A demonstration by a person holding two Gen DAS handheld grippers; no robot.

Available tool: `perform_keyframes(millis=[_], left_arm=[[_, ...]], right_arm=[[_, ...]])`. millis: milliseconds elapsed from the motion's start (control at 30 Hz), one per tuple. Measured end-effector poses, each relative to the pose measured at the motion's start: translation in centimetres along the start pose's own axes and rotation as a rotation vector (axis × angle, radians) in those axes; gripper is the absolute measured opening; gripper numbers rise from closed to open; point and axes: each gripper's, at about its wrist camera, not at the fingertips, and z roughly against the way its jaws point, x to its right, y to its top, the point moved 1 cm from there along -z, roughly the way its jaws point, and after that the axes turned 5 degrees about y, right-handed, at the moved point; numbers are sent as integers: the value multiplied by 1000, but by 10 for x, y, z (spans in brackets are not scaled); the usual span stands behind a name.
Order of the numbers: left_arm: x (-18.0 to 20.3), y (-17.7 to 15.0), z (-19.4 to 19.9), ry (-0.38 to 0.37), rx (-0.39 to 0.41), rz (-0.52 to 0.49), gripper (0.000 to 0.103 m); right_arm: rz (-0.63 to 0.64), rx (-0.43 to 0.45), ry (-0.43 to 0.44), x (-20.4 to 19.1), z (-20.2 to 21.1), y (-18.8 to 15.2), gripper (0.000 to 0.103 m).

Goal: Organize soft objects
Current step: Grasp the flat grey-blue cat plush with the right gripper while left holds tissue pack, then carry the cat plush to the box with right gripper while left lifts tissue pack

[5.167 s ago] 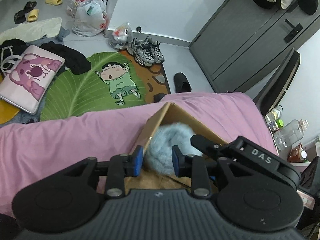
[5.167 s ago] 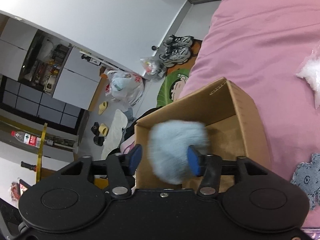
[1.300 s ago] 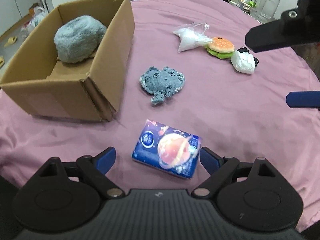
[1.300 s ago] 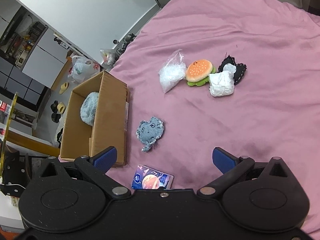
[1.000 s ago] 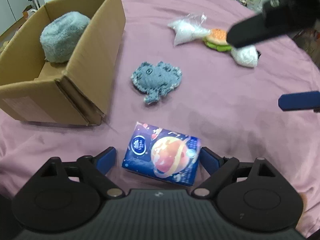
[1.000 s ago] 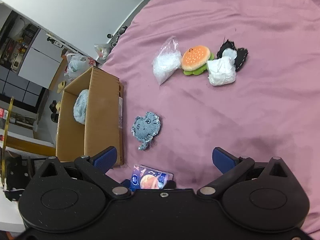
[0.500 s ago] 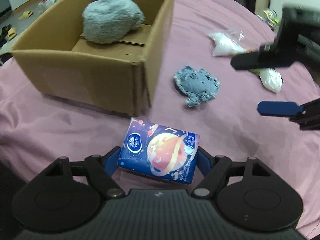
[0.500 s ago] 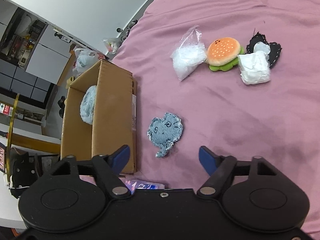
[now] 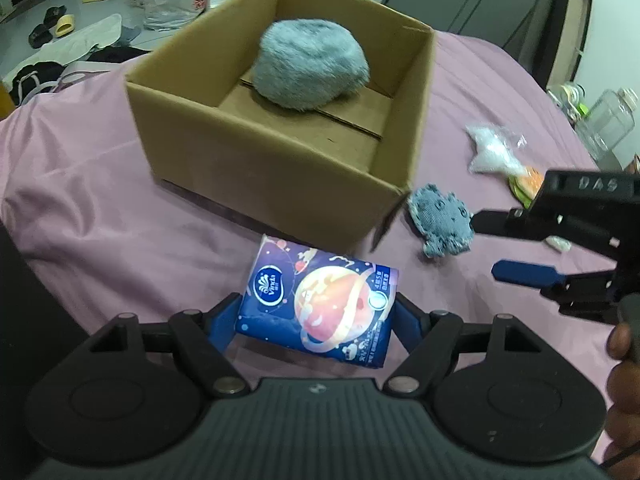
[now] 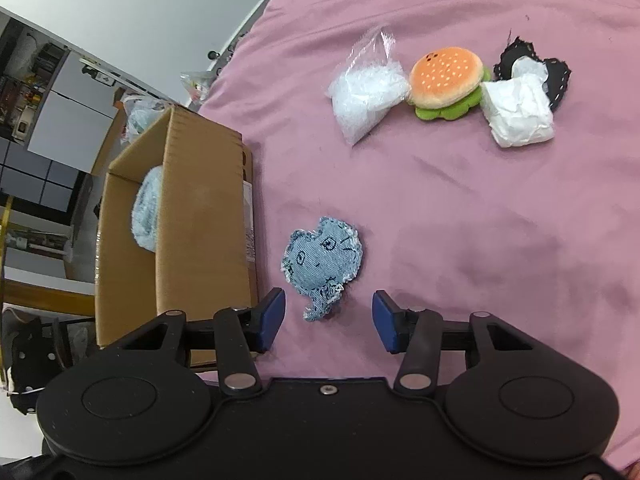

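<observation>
My left gripper (image 9: pixel 316 316) is shut on a blue tissue pack (image 9: pixel 320 304) and holds it just in front of the cardboard box (image 9: pixel 248 148). A fluffy grey-blue ball (image 9: pixel 310 66) lies inside the box. My right gripper (image 10: pixel 328 318) is open, its jaws on either side of the lower tip of a denim cat toy (image 10: pixel 322 260), which lies on the pink bedspread (image 10: pixel 500 216) beside the box (image 10: pixel 200 216). The right gripper also shows in the left wrist view (image 9: pixel 508 246), next to the denim toy (image 9: pixel 440 220).
On the bedspread farther out lie a clear bag of white filling (image 10: pixel 368 88), a burger plush (image 10: pixel 446 80), a white tissue wad (image 10: pixel 518 114) and a black fabric piece (image 10: pixel 556 76). A plastic jar (image 9: pixel 608 120) stands past the bed's edge. Shoes and bags lie on the floor (image 9: pixel 72 24).
My left gripper has closed on the tissue pack and lifted it toward the box. My right gripper has narrowed and moved down to the denim cat toy.
</observation>
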Motion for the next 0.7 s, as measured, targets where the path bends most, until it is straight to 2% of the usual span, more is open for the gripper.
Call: perform_keyframes(millis=[267,333,367,400,467,700], left_arm=[[-11,5,15,-11,15,25,77],[-15,6,20,-10,19,26,77],[-17,6,23,-11,23,26,77],[-18,8,26,-13,28,23,77],[-21,10,31,-10,34,22,77],[-26,19,42,-14,53,51,77]], right_arm=[[-14,-33,-39,-5,-29,0,46],[-20,-30,-46,-5,-36,1,40],[-19,-29,-53,-7,-39,0,31],[-10,-31,-59,-8,-40,-1,17],[-2,-31,-59,-11,-39,-2,7],[-30,-3,-22,-10,-15,-10,3]])
